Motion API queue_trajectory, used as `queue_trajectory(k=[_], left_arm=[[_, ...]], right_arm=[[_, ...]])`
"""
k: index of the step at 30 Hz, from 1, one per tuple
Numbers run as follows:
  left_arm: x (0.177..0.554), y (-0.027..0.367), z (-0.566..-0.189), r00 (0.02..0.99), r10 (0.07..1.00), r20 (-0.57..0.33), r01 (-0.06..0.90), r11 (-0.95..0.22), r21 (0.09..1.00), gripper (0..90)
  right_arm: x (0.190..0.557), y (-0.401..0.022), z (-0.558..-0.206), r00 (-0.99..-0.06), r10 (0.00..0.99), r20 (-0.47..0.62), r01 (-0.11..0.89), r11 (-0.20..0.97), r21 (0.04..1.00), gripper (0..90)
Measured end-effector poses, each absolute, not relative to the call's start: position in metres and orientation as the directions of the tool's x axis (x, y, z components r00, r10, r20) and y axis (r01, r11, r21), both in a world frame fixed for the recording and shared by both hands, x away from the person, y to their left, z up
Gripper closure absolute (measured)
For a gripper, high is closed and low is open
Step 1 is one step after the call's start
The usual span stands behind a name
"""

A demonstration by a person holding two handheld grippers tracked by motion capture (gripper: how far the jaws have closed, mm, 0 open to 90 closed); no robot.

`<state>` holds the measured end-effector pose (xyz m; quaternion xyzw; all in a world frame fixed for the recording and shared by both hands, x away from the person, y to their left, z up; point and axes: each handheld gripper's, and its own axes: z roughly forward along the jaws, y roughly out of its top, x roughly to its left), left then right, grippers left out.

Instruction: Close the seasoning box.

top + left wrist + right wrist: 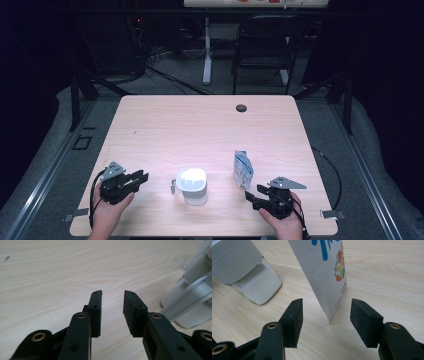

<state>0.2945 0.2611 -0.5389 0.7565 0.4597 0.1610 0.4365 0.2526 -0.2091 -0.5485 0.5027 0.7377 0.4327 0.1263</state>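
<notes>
A white lidded jug (191, 185) with a small handle stands on the wooden table (200, 125) near the front edge. Right of it, a white carton (243, 169) with blue print stands upright. My left gripper (141, 178) rests at the front left, open, its jaws pointing right toward the jug, with bare table between them. From the left gripper view (113, 293) the jug (192, 297) sits off to the right. My right gripper (251, 192) is open just in front of the carton. Its jaws (325, 302) straddle the carton's near corner (325, 277) without touching; the jug (242, 267) is at upper left.
A round cable hole (241, 108) is in the table's far right part. Beyond the table stand a black folding chair (265, 45) and a white desk leg (206, 50), with cables on the floor. A black cable (332, 175) trails off the right side.
</notes>
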Motion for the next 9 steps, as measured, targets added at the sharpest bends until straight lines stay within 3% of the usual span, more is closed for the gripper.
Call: queue_trajectory(k=[9], left_arm=[[0.2958, 0.2662, -0.5425, 0.491, 0.858, -0.149, 0.557, -0.177, 0.811, 48.4]], right_arm=[[0.2529, -0.2099, -0.5493, -0.468, 0.847, 0.252, 0.634, 0.122, 0.764, 43.7]])
